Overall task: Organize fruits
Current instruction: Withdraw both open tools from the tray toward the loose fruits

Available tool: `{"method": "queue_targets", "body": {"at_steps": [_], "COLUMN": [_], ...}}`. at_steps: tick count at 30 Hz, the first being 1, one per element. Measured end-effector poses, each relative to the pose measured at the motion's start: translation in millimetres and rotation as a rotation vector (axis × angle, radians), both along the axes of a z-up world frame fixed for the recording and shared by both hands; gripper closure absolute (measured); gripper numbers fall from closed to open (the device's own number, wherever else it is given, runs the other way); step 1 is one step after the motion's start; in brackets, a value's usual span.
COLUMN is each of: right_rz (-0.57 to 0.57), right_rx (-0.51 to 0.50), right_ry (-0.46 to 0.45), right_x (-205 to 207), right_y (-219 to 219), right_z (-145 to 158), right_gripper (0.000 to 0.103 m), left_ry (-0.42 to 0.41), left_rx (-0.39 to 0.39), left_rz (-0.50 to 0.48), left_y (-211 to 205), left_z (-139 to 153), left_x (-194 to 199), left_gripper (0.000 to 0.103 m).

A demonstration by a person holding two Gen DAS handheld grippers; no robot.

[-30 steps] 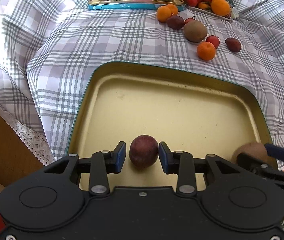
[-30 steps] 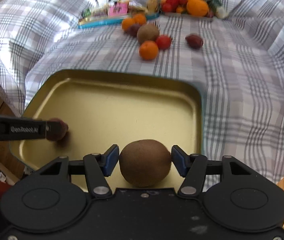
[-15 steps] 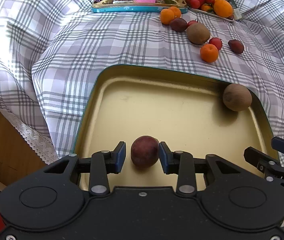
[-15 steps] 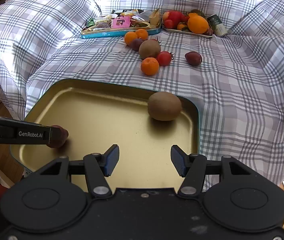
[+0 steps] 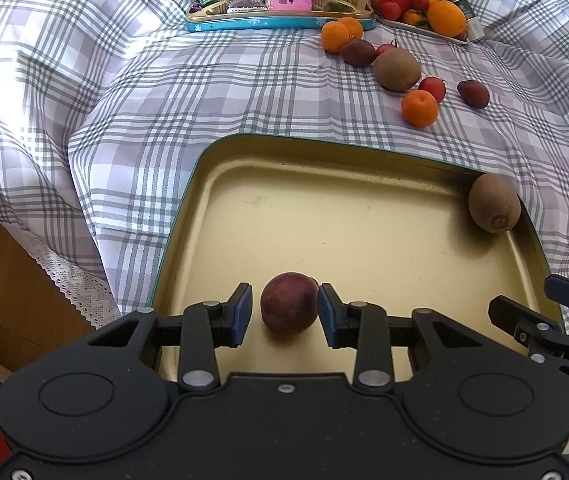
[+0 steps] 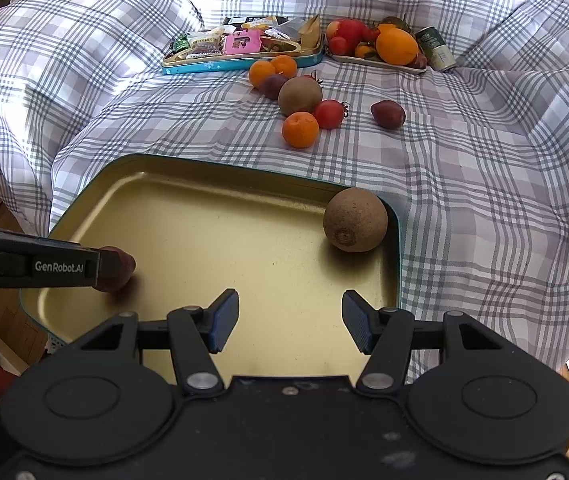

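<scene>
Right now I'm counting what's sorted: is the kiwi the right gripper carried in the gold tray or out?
In. The kiwi rests on the gold tray floor in its far right corner, free of the open right gripper.

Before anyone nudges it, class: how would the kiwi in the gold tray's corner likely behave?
The kiwi is rounded, so it would probably roll on the smooth tray floor. It sits by the corner rim, which should stop it going outward. Its fuzzy-looking skin probably grips well.

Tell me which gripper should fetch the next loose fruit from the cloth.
Right. The right gripper is open and empty, while the left gripper has the dark plum between its pads in the gold tray.
</scene>
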State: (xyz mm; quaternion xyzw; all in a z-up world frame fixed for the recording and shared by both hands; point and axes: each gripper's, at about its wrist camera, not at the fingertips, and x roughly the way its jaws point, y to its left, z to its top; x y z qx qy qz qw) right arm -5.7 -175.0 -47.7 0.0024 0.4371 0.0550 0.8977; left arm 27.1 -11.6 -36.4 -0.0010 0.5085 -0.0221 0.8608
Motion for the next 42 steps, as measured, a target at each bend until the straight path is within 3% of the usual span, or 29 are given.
{"method": "queue_targets", "body": {"at_steps": [42], "right_rz": [0.015], "right_rx": [-0.013], "right_ry": [0.009], "right_x": [-0.2], "right_y": [-0.8], "right_z": [-1.9], "right_gripper": [0.042], "left_ry": [-0.061], "left_rx": [0.033], "left_rz": [-0.006], "left_y": [-3.2], "left_z": [11.9], "left_x": [-12.6], "left_gripper": [0.059]}}
